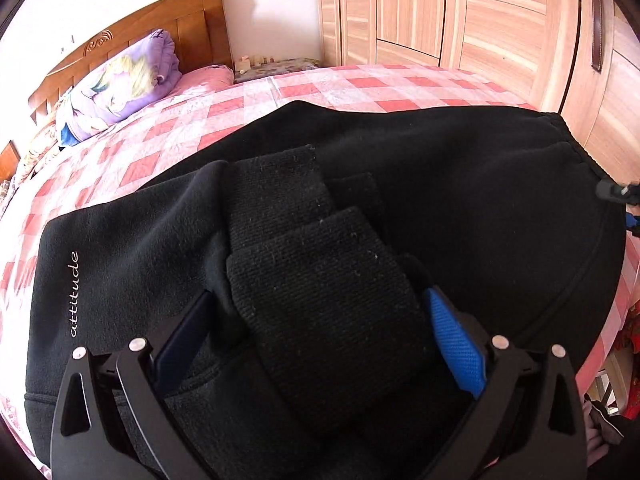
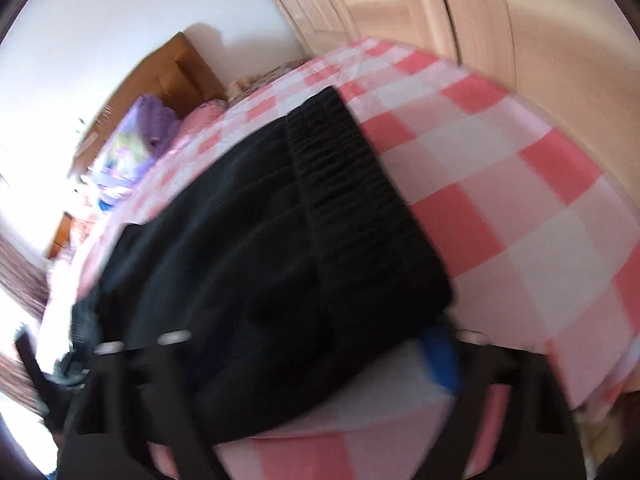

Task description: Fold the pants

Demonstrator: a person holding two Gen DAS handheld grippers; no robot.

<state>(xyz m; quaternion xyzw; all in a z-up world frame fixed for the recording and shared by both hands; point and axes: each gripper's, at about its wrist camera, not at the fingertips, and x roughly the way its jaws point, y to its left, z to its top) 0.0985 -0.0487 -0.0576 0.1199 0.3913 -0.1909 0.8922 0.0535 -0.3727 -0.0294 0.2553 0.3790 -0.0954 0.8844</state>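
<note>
Black fleece pants (image 1: 460, 200) lie folded across the pink checked bed; white lettering (image 1: 74, 294) marks the left part. In the left wrist view the ribbed leg cuffs (image 1: 320, 288) rest on top of the pants and fill the gap of my left gripper (image 1: 320, 300), whose blue pads (image 1: 456, 344) sit against both sides of them. The right wrist view is blurred. There the elastic waistband (image 2: 344, 184) runs away from my right gripper (image 2: 304, 340), which is closed on the near corner of the pants (image 2: 280, 300). The right gripper (image 1: 624, 204) also peeks in at the waistband end.
A purple printed quilt (image 1: 120, 80) is bundled against the wooden headboard (image 1: 168, 28). A small bedside table (image 1: 276, 66) stands in the corner. Wooden wardrobe doors (image 1: 480, 20) run along the far side of the bed. Bare checked sheet (image 2: 520, 208) shows right of the waistband.
</note>
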